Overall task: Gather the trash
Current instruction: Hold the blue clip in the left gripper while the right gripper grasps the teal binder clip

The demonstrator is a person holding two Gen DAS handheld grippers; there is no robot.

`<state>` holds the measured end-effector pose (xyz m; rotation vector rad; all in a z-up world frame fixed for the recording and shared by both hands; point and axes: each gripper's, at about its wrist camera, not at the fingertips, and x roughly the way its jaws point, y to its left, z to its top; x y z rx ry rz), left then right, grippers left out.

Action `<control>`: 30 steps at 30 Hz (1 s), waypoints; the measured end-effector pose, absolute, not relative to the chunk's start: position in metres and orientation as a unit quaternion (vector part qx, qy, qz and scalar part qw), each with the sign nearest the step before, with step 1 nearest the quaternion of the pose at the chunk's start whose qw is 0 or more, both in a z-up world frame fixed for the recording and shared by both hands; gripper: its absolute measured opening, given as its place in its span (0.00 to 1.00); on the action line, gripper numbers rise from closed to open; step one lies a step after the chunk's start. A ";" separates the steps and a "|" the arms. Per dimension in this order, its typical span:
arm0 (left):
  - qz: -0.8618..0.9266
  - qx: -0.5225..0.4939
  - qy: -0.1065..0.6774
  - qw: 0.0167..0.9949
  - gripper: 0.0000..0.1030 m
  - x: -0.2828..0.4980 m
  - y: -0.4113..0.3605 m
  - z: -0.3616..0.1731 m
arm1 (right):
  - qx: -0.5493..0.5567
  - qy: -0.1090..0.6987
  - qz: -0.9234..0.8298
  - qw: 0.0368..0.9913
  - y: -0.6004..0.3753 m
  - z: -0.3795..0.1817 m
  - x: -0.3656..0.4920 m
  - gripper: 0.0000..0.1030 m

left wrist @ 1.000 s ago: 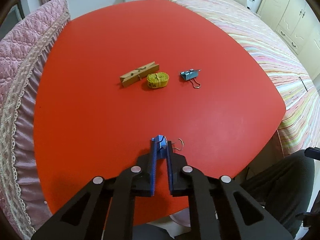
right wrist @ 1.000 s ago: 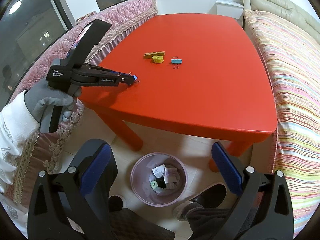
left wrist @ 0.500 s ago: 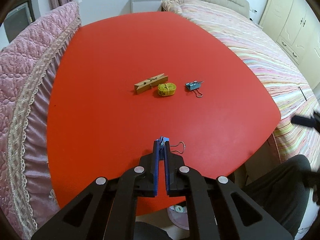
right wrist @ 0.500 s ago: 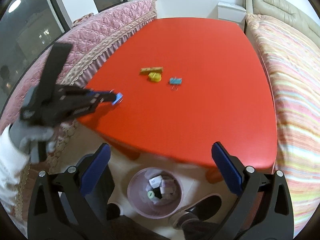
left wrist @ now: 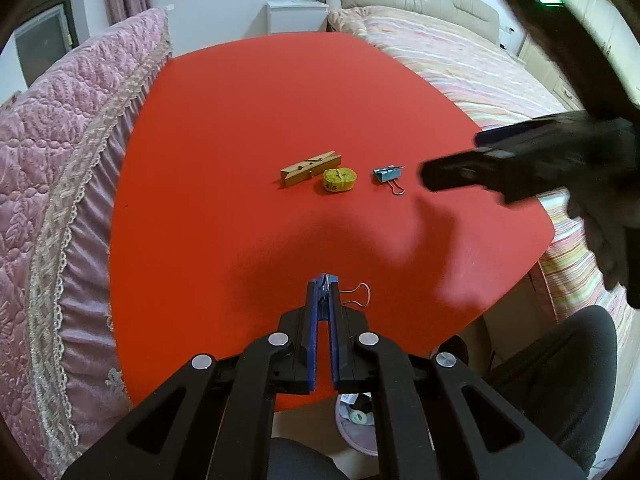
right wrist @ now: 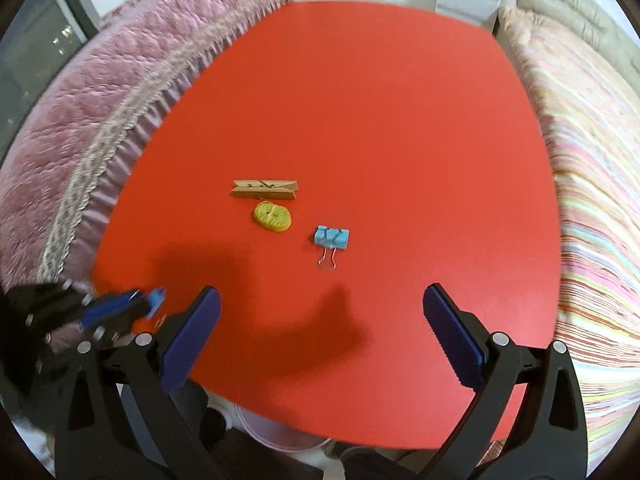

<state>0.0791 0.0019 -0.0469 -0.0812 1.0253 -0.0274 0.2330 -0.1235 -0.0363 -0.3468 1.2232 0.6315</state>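
Note:
My left gripper (left wrist: 324, 282) is shut on a blue binder clip (left wrist: 325, 280), its wire handle (left wrist: 360, 295) sticking out right, held above the near edge of the red table (left wrist: 260, 112). The left gripper also shows blurred in the right wrist view (right wrist: 154, 302). My right gripper (right wrist: 320, 308) is open and empty above the table's near part, short of a second blue binder clip (right wrist: 331, 238). A wooden clothespin (right wrist: 265, 189) and a yellow tape roll (right wrist: 273, 216) lie mid-table; they also show in the left wrist view as the clothespin (left wrist: 311, 167), roll (left wrist: 339, 179) and clip (left wrist: 386, 175).
A pink bin (left wrist: 356, 428) with trash stands on the floor under the table's near edge. A pink quilted sofa (right wrist: 80, 92) borders the table on the left, a striped bed (right wrist: 592, 168) on the right. My right gripper's body (left wrist: 532, 160) crosses the left wrist view.
My right gripper has swung up from over the bin to over the table, toward the second binder clip. My left gripper has drawn back toward the near edge with its clip.

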 end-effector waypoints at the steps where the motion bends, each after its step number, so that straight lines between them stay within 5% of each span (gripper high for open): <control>1: -0.013 -0.041 0.490 0.871 0.04 0.078 0.003 -0.046 | -0.165 0.566 0.284 0.756 -0.120 -0.041 0.237 0.96; 7: -0.012 -0.047 0.486 0.873 0.04 0.072 0.005 -0.044 | -0.163 0.597 0.255 0.743 -0.105 -0.066 0.261 0.91; 13: -0.012 -0.051 0.486 0.872 0.04 0.071 0.005 -0.045 | -0.163 0.607 0.242 0.739 -0.096 -0.080 0.266 0.65; 18: -0.013 -0.052 0.487 0.872 0.04 0.070 0.005 -0.047 | -0.159 0.610 0.238 0.738 -0.095 -0.087 0.268 0.29; 20: -0.013 -0.054 0.487 0.871 0.04 0.070 0.005 -0.048 | -0.156 0.608 0.243 0.740 -0.096 -0.087 0.267 0.24; 30: -0.014 -0.056 0.487 0.871 0.04 0.068 0.005 -0.049 | -0.143 0.575 0.268 0.760 -0.112 -0.066 0.248 0.24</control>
